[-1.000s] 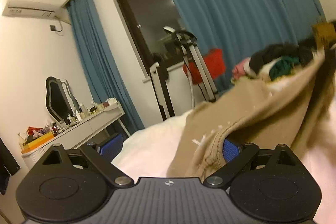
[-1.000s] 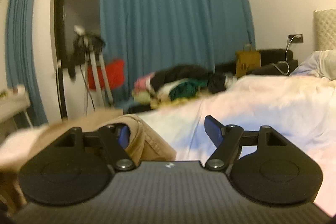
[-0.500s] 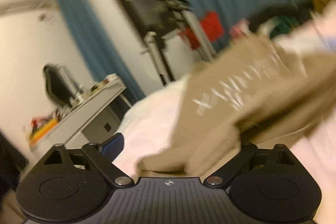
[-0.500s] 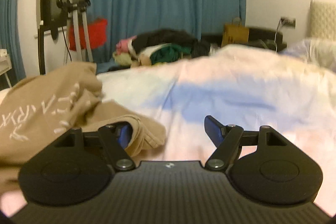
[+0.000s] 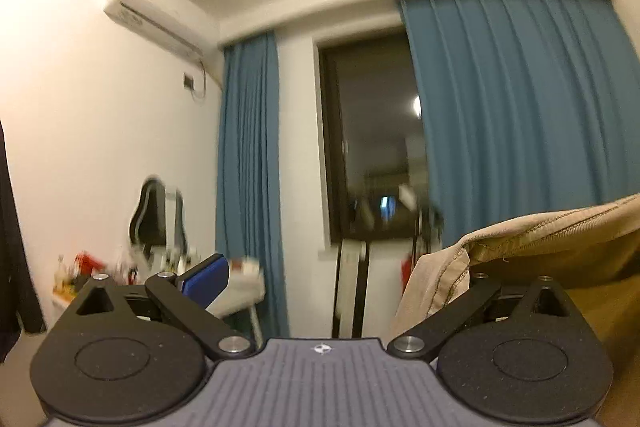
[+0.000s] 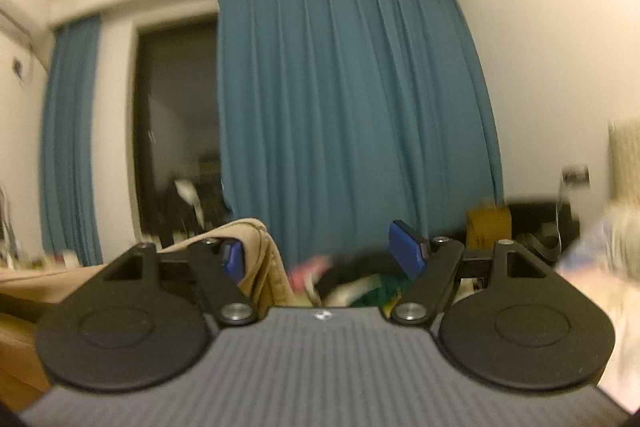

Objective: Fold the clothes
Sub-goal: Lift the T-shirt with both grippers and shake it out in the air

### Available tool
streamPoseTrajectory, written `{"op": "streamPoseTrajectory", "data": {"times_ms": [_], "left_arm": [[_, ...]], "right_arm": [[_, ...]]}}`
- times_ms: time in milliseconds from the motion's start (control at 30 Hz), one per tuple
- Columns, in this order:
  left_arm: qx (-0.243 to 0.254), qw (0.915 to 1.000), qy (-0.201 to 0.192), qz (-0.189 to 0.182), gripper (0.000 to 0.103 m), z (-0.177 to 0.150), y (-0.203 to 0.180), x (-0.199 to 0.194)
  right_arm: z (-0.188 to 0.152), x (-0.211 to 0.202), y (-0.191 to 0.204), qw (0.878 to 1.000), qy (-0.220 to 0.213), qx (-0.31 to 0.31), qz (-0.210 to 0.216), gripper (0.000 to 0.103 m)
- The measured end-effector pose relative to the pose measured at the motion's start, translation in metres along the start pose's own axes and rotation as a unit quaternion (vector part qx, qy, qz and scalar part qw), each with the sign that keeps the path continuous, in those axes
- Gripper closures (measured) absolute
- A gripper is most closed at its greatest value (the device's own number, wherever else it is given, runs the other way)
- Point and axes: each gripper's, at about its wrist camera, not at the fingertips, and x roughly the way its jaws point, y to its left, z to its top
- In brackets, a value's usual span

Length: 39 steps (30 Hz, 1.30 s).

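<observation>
1. I see warm, yellowish indoor light on walls and ceiling in both views.
2. The window point(image 5: 372, 143) is dark, with one small bright reflection.
3. The right wrist view is smeared by motion blur, worst at its right edge.
4. Fisheye bending curves the curtains point(image 6: 340, 115); corners go black.

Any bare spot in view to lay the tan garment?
Only the pale bedding, blurred, at the right wrist view's right edge, beside the clothes pile. Crowded: that pile under the blue curtain, and the dresser top.
</observation>
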Motion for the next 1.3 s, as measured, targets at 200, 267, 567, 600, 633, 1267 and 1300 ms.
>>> {"op": "streamPoseTrajectory", "data": {"times_ms": [200,267,567,600,633,1267,1300], "left_arm": [[-0.043,0.9959,-0.070,-0.036,0.001,0.146,0.039,-0.023],[-0.056,0.9935,-0.083,-0.055,0.001,0.189,0.049,-0.032],[-0.064,0.9854,-0.064,-0.145,0.000,0.277,0.049,-0.044],[-0.060,0.9850,-0.050,-0.154,0.000,0.271,0.042,-0.040],[-0.056,0.9843,-0.035,-0.164,0.000,0.262,0.035,-0.034],[-0.065,0.9663,0.198,-0.152,0.000,-0.021,-0.210,0.359],[-0.056,0.9615,0.220,-0.154,0.000,-0.051,-0.228,0.380]], "right_arm": [[0.139,-0.052,0.004,0.996,-0.091,0.002,0.023,0.030],[0.178,-0.070,0.002,0.993,-0.112,0.004,0.028,0.029],[0.205,-0.058,-0.033,0.998,-0.057,0.004,0.012,0.027],[0.201,-0.052,-0.037,0.999,-0.046,0.003,0.008,0.027],[0.198,-0.047,-0.041,0.999,-0.034,0.001,0.004,0.027],[-0.051,0.261,-0.085,0.986,0.147,-0.044,-0.062,0.027],[-0.074,0.284,-0.088,0.983,0.165,-0.045,-0.063,0.027]]}}
